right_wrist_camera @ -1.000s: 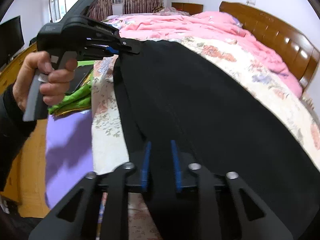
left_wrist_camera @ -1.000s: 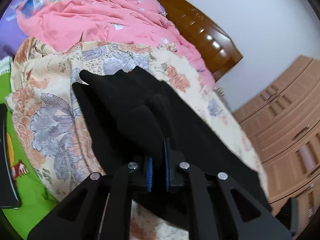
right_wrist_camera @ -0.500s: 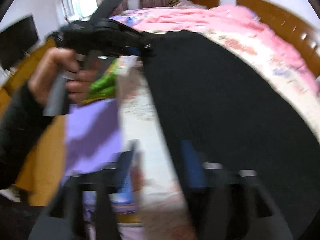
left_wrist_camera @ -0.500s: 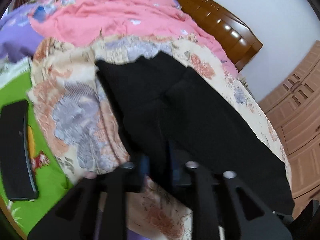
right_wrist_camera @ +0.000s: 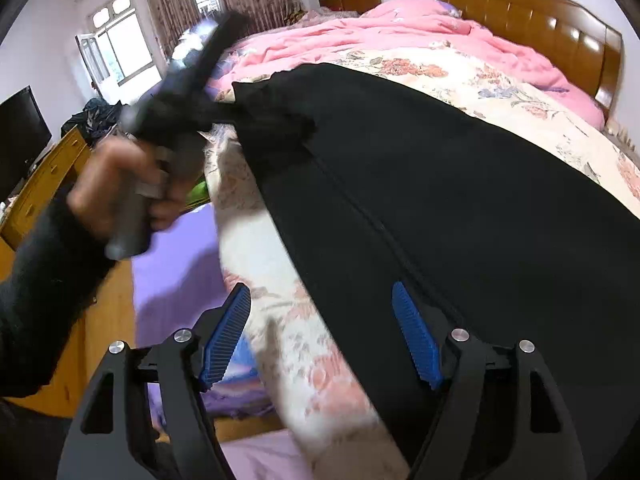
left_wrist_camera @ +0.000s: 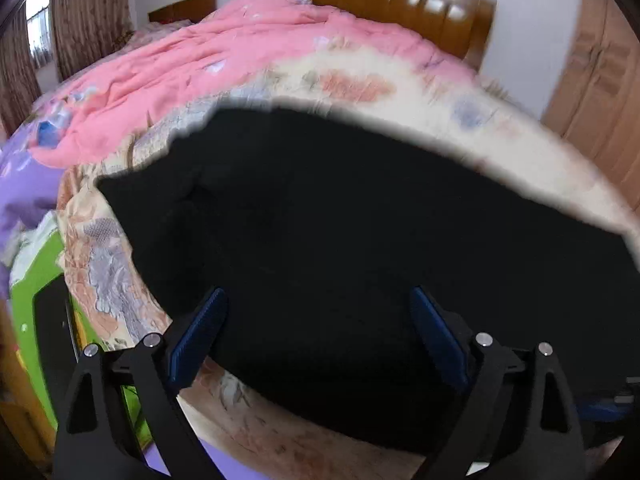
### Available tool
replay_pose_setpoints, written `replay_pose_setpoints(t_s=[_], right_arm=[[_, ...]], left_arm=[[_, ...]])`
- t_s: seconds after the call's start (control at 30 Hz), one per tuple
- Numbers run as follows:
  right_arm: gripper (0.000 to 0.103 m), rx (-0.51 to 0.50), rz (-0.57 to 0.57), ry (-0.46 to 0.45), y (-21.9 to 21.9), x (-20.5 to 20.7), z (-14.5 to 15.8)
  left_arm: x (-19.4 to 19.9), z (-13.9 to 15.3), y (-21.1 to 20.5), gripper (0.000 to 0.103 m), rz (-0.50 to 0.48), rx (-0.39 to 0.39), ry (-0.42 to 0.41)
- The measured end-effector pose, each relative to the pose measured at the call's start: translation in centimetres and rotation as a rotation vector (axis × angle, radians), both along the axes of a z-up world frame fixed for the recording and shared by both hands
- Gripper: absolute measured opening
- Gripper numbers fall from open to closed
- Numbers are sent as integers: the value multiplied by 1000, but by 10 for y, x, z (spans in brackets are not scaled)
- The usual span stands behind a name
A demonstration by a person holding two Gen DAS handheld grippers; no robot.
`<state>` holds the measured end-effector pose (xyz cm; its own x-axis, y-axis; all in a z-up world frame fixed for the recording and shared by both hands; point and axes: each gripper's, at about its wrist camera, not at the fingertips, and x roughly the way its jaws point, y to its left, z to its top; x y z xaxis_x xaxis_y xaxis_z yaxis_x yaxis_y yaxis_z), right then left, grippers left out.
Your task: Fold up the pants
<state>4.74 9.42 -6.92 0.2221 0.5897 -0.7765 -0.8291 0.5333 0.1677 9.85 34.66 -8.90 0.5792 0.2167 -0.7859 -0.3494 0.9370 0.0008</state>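
The black pants (left_wrist_camera: 360, 220) are laid flat on the floral bedspread (right_wrist_camera: 500, 92). Both the left gripper (left_wrist_camera: 316, 328) and right gripper (right_wrist_camera: 320, 328) are seen with jaws spread, nothing pinched.

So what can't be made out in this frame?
- Left claw, right wrist view: motion blur smears its tips against the black pants.
- Pants' far leg ends, both views: cut off by the frame edge.
- Dark flat item on the green cloth, left wrist view: blurred, half cut off.

Soft daylight, motion blur, fisheye warping
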Motion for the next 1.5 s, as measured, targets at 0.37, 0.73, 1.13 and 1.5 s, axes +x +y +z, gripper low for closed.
replay_pose_setpoints(t_s=[0.37,0.73,1.13,1.5], right_arm=[[85,-111,-611,-211,-209,31,43],[88,-110,-860,-150,-333,12,-3],[89,-96,-899,-147,-347,11,-5],[89,-75,-552,-220,-193,31,33]], left_arm=[[-18,51,-158,100,-342,139,-98],[-5,8,-189,101,-338,129,-16],[-31,10,-171,101,-326,-25,-49],[-66,34,33,101,118,-304,-195]])
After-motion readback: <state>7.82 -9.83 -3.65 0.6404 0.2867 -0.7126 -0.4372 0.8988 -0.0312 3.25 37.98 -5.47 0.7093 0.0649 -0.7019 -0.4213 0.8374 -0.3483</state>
